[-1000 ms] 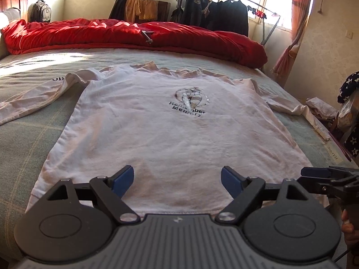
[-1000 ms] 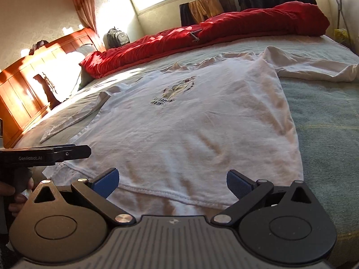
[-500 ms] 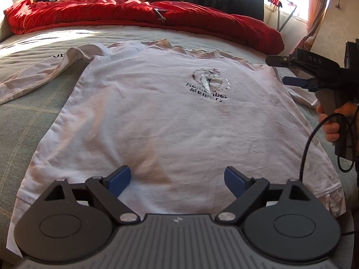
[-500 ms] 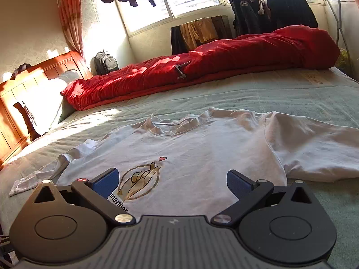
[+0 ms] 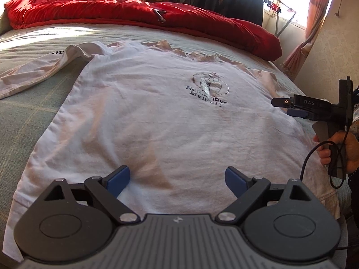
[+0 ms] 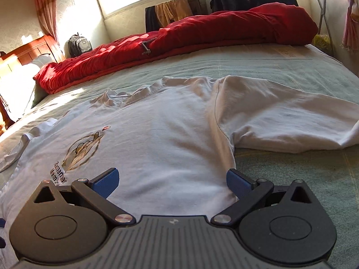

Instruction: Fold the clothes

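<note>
White T-shirt (image 5: 161, 116) lies flat, unfolded, on the bed (image 6: 258, 65). My left gripper (image 5: 177, 177) and right gripper (image 6: 172, 179) hover spread, empty. Pinch seams, not loose cloth.

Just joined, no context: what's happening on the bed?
A person holds a gripper in each hand over a white T-shirt spread flat, print up, on the bed. The left gripper hovers near the hem, the right gripper near the right sleeve. Both are open and empty; no fold is made yet.
</note>
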A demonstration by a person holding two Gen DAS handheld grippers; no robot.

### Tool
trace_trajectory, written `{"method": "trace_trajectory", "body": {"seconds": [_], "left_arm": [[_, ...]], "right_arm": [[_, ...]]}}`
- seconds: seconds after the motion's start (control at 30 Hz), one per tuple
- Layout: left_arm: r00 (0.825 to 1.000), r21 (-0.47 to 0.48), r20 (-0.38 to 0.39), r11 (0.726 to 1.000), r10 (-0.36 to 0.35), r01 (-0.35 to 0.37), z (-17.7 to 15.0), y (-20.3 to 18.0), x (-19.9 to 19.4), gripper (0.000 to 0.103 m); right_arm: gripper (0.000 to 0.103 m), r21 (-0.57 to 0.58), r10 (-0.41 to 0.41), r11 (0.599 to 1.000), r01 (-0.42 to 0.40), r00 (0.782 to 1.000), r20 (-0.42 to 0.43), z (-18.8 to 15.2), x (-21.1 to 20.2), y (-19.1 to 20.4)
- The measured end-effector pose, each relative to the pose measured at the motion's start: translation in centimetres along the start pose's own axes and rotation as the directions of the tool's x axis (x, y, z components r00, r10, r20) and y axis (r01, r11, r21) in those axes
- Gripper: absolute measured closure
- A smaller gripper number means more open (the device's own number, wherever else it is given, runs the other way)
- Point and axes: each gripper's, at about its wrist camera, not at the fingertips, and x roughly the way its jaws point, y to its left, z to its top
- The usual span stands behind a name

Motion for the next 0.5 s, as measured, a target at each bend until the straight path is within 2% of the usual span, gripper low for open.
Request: {"method": "trace_trajectory", "body": {"seconds": [0.23, 0.5], "left_arm": [[1.0, -0.002, 0.007, 1.0, 0.005, -0.005, -0.1, 0.0, 0.0, 0.011], [1.0, -0.023, 0.015, 0.999, 0.028, -0.027, -0.8, 0.5, -1.4, 0.011]], "right_arm": [[0.0, 0.049, 0.122, 0.991, -0.122, 0.993, 0.001, 0.7, -2.1, 3.6], [0.0, 0.14, 0.01, 0.99, -0.009, 1.0, -0.005, -5.5, -4.1, 3.8]]}}
